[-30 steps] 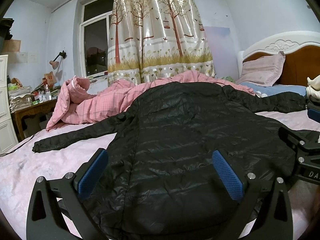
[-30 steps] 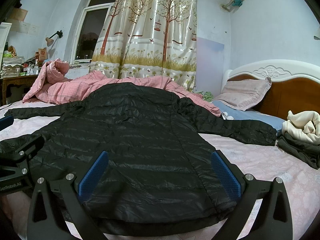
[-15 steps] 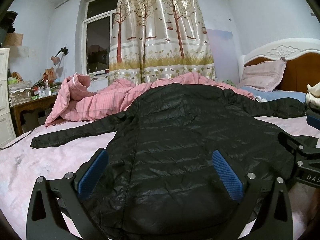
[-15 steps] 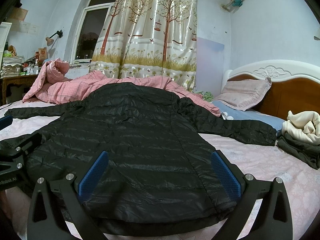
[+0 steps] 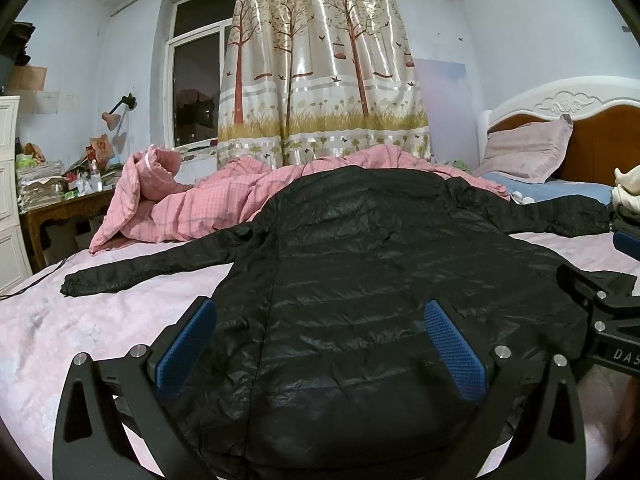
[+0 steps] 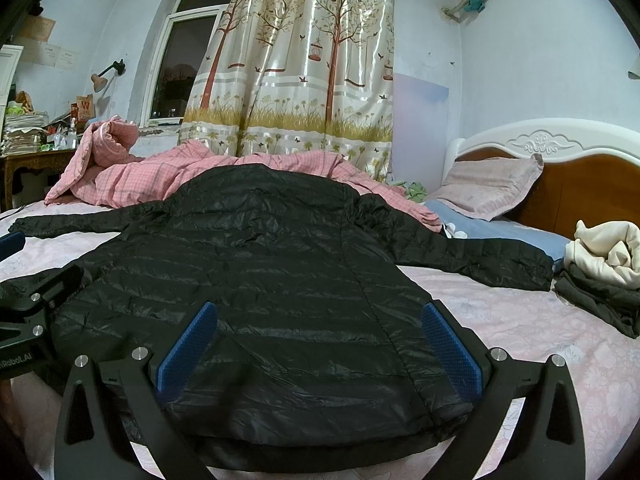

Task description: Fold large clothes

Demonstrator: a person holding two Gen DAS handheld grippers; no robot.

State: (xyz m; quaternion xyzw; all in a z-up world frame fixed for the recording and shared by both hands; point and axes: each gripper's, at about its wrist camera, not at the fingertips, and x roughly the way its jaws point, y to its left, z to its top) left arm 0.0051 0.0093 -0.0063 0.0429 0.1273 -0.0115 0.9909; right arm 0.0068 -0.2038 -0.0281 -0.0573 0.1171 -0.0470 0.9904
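A black quilted down jacket (image 5: 360,264) (image 6: 260,264) lies spread flat on the bed, hem towards me and both sleeves stretched out sideways. My left gripper (image 5: 320,344) hovers open over the hem's left part, its blue pads wide apart with nothing between them. My right gripper (image 6: 318,344) is open over the hem's right part, likewise holding nothing. Each gripper shows at the edge of the other's view: the right gripper (image 5: 600,312) and the left gripper (image 6: 24,312).
The jacket rests on a pale pink bed sheet (image 5: 80,328) (image 6: 540,340). A bunched pink checked quilt (image 5: 192,208) lies behind it. Pillows (image 6: 492,188) and a headboard (image 6: 580,160) are at the right, with a pile of folded clothes (image 6: 604,268) on the bed.
The left wrist view has dropped slightly lower and nearer the jacket's hem. The right gripper has barely moved. Both stay open.
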